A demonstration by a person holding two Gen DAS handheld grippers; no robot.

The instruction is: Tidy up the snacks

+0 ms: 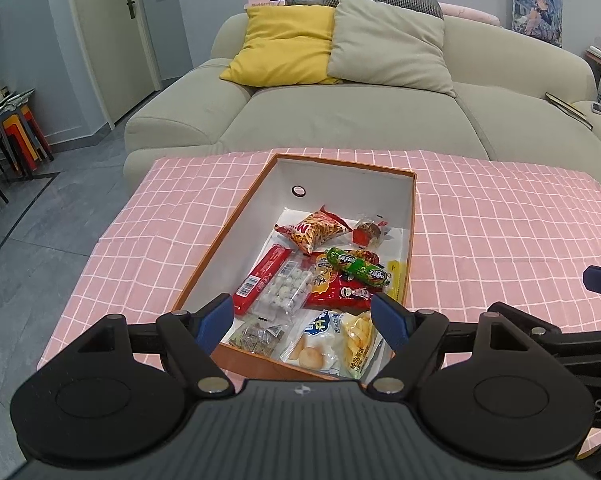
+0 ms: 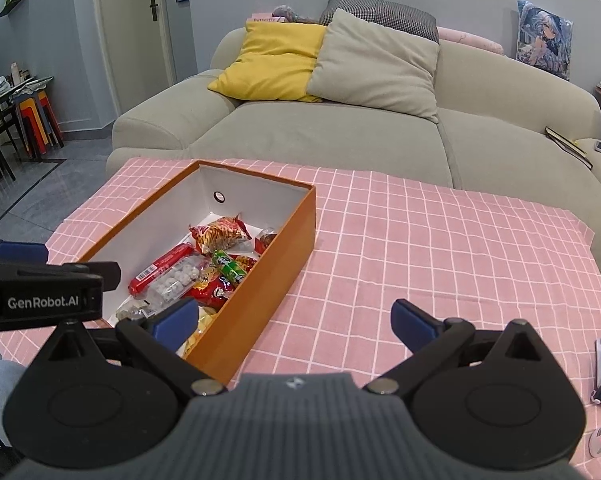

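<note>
1. Hanging over the near end of the orange box (image 1: 204, 258), the left gripper (image 1: 302, 322) has its blue fingers wide apart and holds nothing.
2. Snacks fill the box: a red stick pack (image 1: 262, 278), a green roll (image 1: 358, 268) and what looks like a chips bag (image 1: 314, 230).
3. Right of the box, above the pink cloth (image 2: 440, 248), the right gripper (image 2: 296, 322) is spread apart too, empty.

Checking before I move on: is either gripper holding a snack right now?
No. The left gripper and the right gripper both have their jaws spread with nothing between them, and the snacks lie in the orange box.
</note>
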